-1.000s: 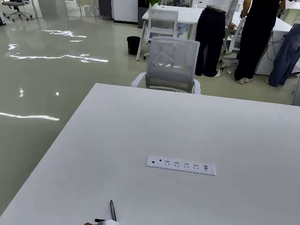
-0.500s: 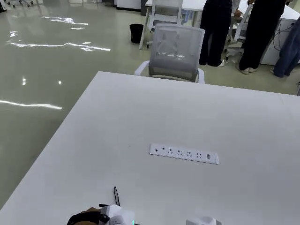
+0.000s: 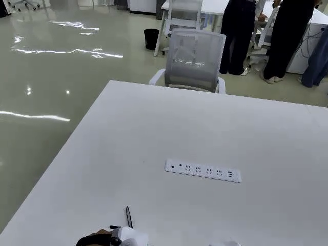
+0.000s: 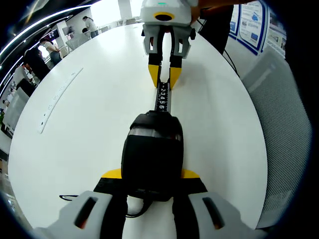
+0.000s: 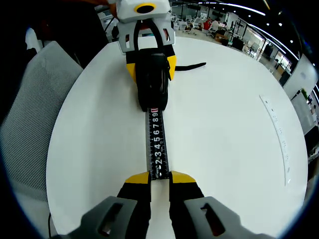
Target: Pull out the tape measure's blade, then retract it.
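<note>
1. Head view: a white counter (image 3: 128, 133) carries a white power strip (image 3: 202, 171). Beyond the power strip, past the counter's far edge, stands a grey mesh chair (image 3: 195, 59), and people stand by other desks farther back. Nearer than the power strip and to its left, a thin black cord (image 3: 128, 217) lies on the counter. Just beside the cord, at the bottom edge, a white part of the left tool (image 3: 131, 236) shows. Its jaws are cut off here, so this view does not tell their state.

2. Left gripper view: the left tool (image 4: 152, 174) is clenched around the black tape measure (image 4: 152, 157), a yellow pad on each side of it. The tape measure rests on the counter to the right of the power strip (image 4: 57, 99), well apart from it. The blade (image 4: 163, 98), with printed digits, is extended from the tape measure to the right tool (image 4: 163, 75), whose yellow-tipped jaws are closed on the blade's far end. The cord (image 4: 75, 200) lies by the left tool's jaw on the power-strip side.

3. Right gripper view: the right tool (image 5: 159, 178) is grasping the end of the blade (image 5: 157, 142) between its yellow tips. The blade lies flat on the counter, left of the power strip (image 5: 279, 139) and well apart from it. It leads to the tape measure (image 5: 152, 82), gripped by the left tool (image 5: 151, 67). The cord (image 5: 192, 65) trails from there towards the power strip's side.
</note>
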`<state>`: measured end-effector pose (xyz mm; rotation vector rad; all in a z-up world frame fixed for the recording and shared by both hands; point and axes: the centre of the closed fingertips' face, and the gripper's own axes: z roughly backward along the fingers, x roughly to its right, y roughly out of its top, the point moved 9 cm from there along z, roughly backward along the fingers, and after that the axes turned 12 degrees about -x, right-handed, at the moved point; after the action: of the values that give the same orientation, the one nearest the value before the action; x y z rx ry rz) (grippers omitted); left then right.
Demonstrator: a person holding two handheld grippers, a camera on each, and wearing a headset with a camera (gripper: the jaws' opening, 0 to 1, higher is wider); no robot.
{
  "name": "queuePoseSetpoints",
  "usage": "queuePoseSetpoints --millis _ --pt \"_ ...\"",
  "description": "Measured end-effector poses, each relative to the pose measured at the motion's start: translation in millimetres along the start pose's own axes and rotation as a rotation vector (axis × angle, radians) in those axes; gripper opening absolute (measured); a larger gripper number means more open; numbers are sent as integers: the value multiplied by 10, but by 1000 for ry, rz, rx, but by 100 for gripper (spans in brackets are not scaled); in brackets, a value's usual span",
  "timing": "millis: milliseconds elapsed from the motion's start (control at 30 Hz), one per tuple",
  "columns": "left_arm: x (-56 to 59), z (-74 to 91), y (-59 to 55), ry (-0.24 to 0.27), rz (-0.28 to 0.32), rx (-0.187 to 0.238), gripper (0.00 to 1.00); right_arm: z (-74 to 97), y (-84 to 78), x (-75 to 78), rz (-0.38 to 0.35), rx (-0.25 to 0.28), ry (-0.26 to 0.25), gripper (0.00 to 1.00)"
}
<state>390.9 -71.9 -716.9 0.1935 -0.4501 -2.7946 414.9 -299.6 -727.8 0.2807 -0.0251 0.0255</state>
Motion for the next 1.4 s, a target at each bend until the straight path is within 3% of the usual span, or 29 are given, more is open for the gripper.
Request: queuePoseSetpoints --millis 1400 --pt "5 5 3 -3 3 -7 31 57 -144 -27 -19 -5 0 11"
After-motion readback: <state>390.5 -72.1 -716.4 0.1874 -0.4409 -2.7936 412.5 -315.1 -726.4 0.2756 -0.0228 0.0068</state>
